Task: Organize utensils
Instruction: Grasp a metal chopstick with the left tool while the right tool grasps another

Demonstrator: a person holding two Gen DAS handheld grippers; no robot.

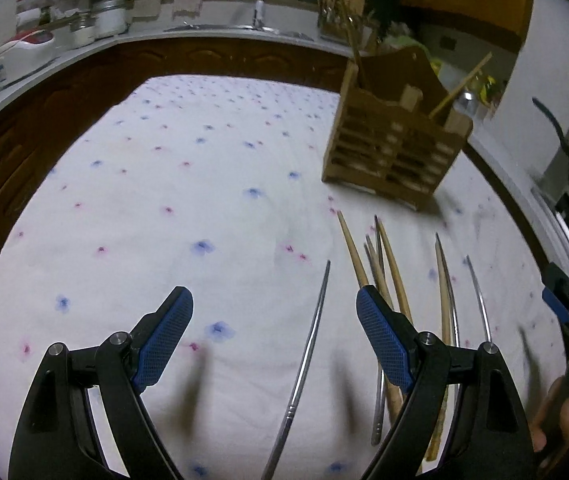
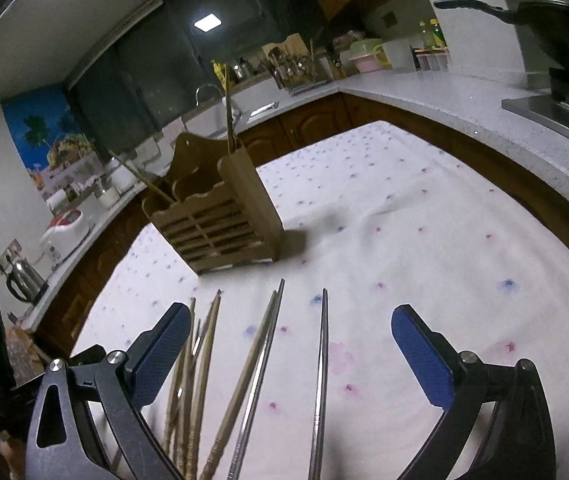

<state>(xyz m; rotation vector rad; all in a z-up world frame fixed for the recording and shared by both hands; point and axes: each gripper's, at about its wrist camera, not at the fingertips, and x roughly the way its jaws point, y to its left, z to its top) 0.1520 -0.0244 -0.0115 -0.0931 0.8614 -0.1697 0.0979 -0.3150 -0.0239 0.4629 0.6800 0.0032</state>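
A dim kitchen with dark wood cabinets and a pale counter wraps around a table under a white cloth (image 1: 164,200) dotted with small blue and pink flowers. Both hand-held grippers hang over it with jaws spread wide and nothing between the pads. Ahead of the left gripper (image 1: 274,320), a single metal chopstick (image 1: 308,344) lies on the cloth, running lengthwise between its fingers. Just off its right finger lies a loose bundle of wooden chopsticks (image 1: 388,264) mixed with more metal ones. From the right gripper (image 2: 290,344), another metal chopstick (image 2: 321,364) lies between the fingers, and a wooden and metal pair (image 2: 258,356) sits closer to its left finger. Beyond both tools stands the slatted wooden holder (image 2: 220,224), already carrying a few sticks upright and leaning.

The chopsticks look light, thin and stiff. The metal ones are probably slick and apt to roll or pivot, so a pinch across the thicker handle half, near the middle, seems safest. The wooden ones should grip more readily.
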